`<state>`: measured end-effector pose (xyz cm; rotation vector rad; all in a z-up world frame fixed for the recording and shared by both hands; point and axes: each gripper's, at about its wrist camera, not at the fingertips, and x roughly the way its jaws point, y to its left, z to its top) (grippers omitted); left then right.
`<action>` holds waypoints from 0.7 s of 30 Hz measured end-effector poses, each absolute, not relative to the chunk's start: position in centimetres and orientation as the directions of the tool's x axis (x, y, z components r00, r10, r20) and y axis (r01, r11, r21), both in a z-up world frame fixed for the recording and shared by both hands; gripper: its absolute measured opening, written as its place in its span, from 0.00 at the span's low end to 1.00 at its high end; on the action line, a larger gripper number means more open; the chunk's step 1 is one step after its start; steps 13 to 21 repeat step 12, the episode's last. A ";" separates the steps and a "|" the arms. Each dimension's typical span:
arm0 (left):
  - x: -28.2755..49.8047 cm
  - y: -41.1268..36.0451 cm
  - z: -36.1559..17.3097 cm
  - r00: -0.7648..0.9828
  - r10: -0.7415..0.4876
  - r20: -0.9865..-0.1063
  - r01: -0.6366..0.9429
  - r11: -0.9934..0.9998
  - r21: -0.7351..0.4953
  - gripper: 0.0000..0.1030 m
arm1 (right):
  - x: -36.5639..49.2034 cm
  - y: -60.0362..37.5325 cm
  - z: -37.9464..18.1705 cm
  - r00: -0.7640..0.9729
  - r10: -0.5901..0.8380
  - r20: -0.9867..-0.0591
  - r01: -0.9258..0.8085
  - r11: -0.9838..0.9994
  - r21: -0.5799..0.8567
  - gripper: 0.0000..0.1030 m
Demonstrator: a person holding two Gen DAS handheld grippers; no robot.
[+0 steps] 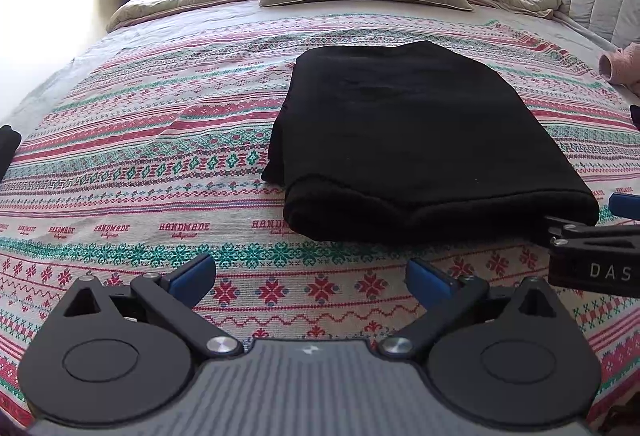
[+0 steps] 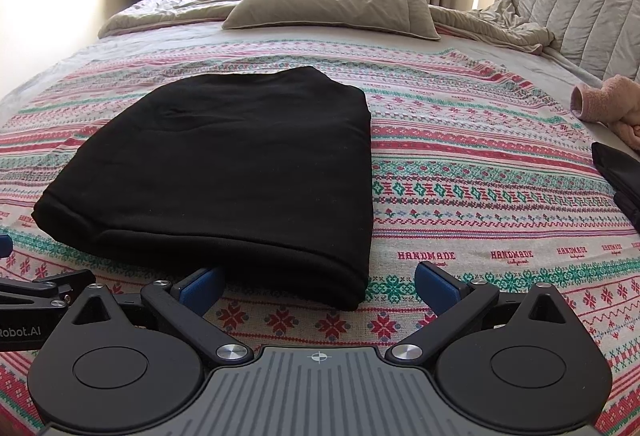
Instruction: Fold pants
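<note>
1. Bed: patterned cover, flat.
2. Pants: folded into a black rectangle at bed centre; thick fold edge at 6 o'clock.
3. Right gripper: jaws spread, empty, left pad touching or just beside that edge.
4. Left gripper: spread, empty, clear of cloth.
5. Risk: a pad snagging the edge on withdrawal could drag layers open.
</note>
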<state>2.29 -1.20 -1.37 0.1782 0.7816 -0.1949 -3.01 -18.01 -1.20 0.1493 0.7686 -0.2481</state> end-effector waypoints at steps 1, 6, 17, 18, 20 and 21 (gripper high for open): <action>2.3 -1.2 -1.3 0.695 -0.109 -0.711 0.239 0.967 0.086 1.00 | -3.1 -18.1 -1.2 0.692 -0.166 -0.702 0.274 0.961 0.044 0.99; 2.5 -0.9 -1.3 0.696 -0.107 -0.710 0.236 0.968 0.086 1.00 | -3.1 -18.2 -1.1 0.693 -0.161 -0.703 0.272 0.961 0.047 0.99; 2.7 -0.7 -1.4 0.688 -0.118 -0.716 0.243 0.967 0.074 1.00 | -3.1 -18.2 -1.1 0.694 -0.163 -0.702 0.268 0.963 0.041 0.99; 2.7 -0.7 -1.4 0.688 -0.118 -0.716 0.243 0.967 0.074 1.00 | -3.1 -18.2 -1.1 0.694 -0.163 -0.702 0.268 0.963 0.041 0.99; 2.7 -0.7 -1.4 0.688 -0.118 -0.716 0.243 0.967 0.074 1.00 | -3.1 -18.2 -1.1 0.694 -0.163 -0.702 0.268 0.963 0.041 0.99; 2.7 -0.7 -1.4 0.688 -0.118 -0.716 0.243 0.967 0.074 1.00 | -3.1 -18.2 -1.1 0.694 -0.163 -0.702 0.268 0.963 0.041 0.99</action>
